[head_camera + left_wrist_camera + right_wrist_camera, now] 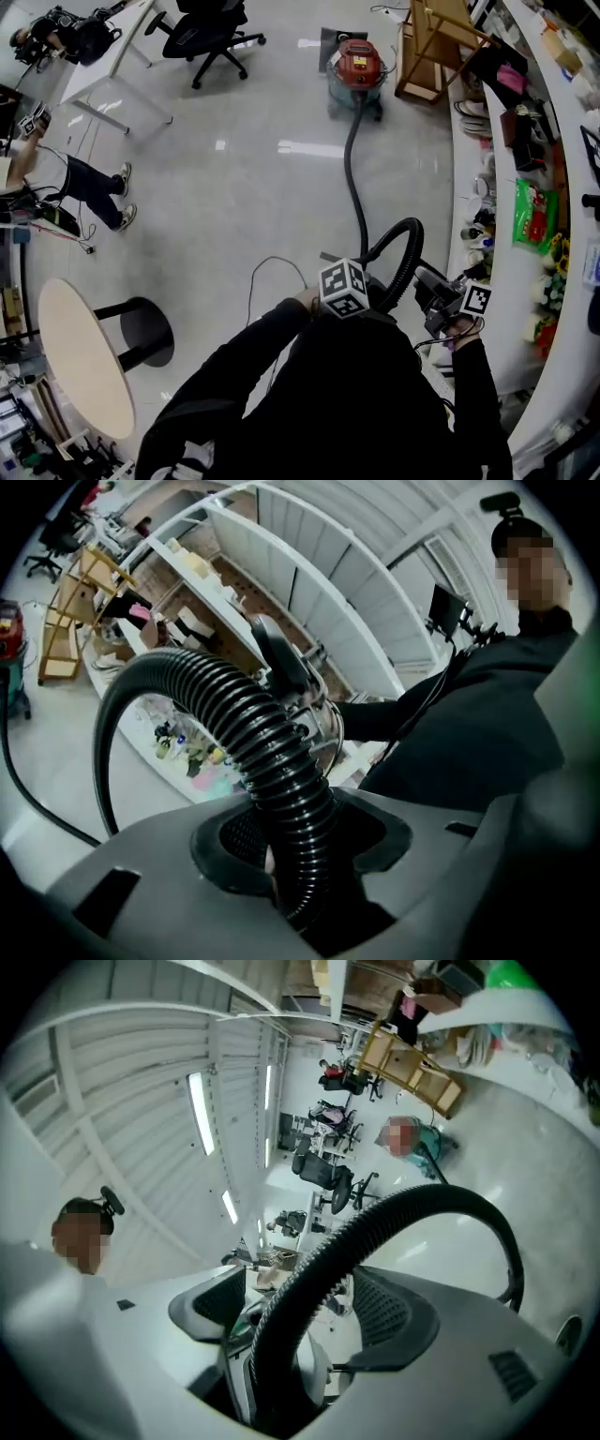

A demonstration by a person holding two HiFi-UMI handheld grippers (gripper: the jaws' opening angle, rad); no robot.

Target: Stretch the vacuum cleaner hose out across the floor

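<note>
Two grippers are at one black ribbed hose (353, 173). The hose starts at the red vacuum cleaner (358, 67), which stands at the far end of the grey floor (234, 169), just beside a wooden frame (433, 47). From there it lies on the floor in a soft curve toward the person, and close to the body it goes up and makes an arch in the air. The left gripper (298, 855) is closed on the hose: its two dark pads press the ribs from both sides. The right gripper (295, 1330) has its jaws wide apart. The hose passes between them, but there is a free gap at each side, so it grips nothing. Both grippers are near each other, beside the long white shelf (464, 159) that carries many small things. A round table (80, 361) stands at the left, well apart from the hose.
</note>
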